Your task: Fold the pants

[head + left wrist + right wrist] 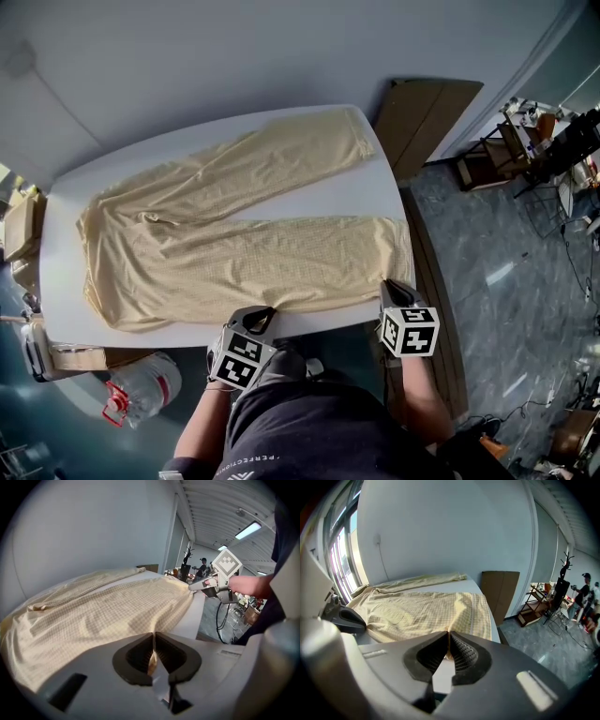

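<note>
Pants [234, 234] lie flat across the worktop [314, 199]. At its near edge, left hand-held gripper [266, 314] pinches the near leg's side, right hand-held gripper [389, 284] pinches that leg's cuff. Cardboard sheet [427, 117] leans off the worktop's far right corner.

The pants [234, 258] were pale yellow with tiny checks. They lay spread out flat on the white table [319, 202], with soft wrinkles in the cloth. The waist sat at 9 o'clock. One leg ran up toward 1 o'clock. The other leg ran toward 3 o'clock, along the table's near edge. The legs made a wide V. The left gripper [265, 317] pinched the near leg's edge at 6 o'clock. The right gripper [392, 284] pinched its hem corner at 4 o'clock.
</note>
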A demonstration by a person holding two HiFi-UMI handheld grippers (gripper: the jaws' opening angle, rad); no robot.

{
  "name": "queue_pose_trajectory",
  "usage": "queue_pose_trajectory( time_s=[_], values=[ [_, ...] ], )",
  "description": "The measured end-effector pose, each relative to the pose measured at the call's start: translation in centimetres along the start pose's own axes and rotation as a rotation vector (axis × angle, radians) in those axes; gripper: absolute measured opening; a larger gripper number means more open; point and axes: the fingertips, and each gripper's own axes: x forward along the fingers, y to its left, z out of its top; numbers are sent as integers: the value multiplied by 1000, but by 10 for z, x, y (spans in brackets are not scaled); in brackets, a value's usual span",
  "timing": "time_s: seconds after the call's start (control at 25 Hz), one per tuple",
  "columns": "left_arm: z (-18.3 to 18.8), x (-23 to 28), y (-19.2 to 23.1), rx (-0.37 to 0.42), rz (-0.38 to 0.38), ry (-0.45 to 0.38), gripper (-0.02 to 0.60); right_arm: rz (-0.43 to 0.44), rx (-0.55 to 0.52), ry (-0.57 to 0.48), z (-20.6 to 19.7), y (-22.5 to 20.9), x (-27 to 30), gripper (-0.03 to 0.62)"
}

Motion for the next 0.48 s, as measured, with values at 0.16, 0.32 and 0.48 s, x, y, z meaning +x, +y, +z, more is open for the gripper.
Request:
queue_pose_trajectory(
  time_s=[0.16,0.32,0.48],
  values=[
    [20,-8,11,47,30,-31,15,-2,0,-47,24,5,-2,17],
    [46,-20,29,45,53,-92,15,-23,-13,-111,54,9,-4,15],
    [69,-35,48,41,63,-125,15,-37,-21,-153,84,15,1,15]
  ],
)
